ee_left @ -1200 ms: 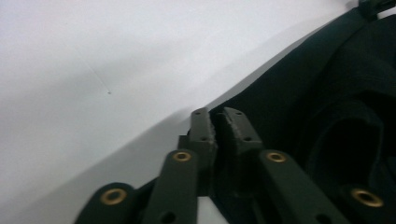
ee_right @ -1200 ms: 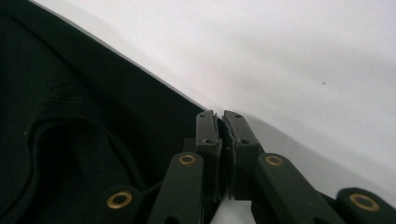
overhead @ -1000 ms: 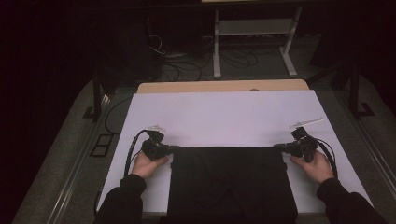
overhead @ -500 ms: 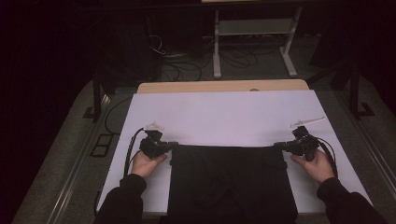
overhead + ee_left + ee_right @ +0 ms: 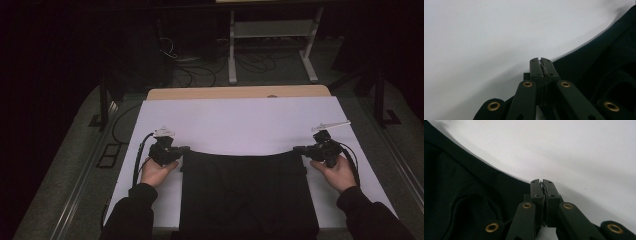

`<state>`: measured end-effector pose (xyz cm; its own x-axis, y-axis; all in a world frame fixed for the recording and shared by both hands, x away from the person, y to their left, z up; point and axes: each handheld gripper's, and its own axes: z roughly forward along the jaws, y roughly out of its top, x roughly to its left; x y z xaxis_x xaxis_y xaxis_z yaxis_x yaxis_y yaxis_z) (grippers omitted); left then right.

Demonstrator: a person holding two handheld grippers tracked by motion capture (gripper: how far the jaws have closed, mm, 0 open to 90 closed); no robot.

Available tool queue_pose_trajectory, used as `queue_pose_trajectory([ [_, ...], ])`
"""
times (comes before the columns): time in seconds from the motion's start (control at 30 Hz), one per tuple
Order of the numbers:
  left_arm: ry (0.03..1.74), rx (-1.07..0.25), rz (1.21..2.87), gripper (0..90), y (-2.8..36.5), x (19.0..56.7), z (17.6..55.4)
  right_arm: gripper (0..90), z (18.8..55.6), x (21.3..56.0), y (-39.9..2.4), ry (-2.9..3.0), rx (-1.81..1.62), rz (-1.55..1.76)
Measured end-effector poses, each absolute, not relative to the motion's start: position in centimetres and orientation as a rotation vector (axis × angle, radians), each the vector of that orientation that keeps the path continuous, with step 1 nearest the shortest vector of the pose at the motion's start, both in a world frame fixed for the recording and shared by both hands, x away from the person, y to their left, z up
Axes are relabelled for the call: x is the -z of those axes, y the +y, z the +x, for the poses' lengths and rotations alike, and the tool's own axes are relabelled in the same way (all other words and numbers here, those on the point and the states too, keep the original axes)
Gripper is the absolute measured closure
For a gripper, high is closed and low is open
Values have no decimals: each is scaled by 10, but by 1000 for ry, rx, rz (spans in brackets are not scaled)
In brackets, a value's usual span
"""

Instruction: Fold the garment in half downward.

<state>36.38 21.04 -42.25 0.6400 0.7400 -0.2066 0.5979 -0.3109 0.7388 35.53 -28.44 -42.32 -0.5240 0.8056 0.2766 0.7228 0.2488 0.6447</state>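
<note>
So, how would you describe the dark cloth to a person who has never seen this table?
Find the white table top. On its near half lies the black fabric garment, flat, its far corners pinched by the left gripper and right gripper. It is the one dark sheet there.

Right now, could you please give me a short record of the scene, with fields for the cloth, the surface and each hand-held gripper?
cloth: black cloth, spread flat, far edge sagging toward the person in the middle
surface: white sheet over a table
left hand-held gripper: shut on the cloth's far left corner
right hand-held gripper: shut on the far right corner
hands: one on each gripper, at the sides of the cloth
</note>
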Motion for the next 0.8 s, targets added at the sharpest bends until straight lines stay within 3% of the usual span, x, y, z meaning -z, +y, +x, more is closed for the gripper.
queue_pose_trajectory([
  [0.8, 1050, -247, 1990, 883, 210, 402, 388, 863, 378, 407, -285, 2337, -1175, 1477],
])
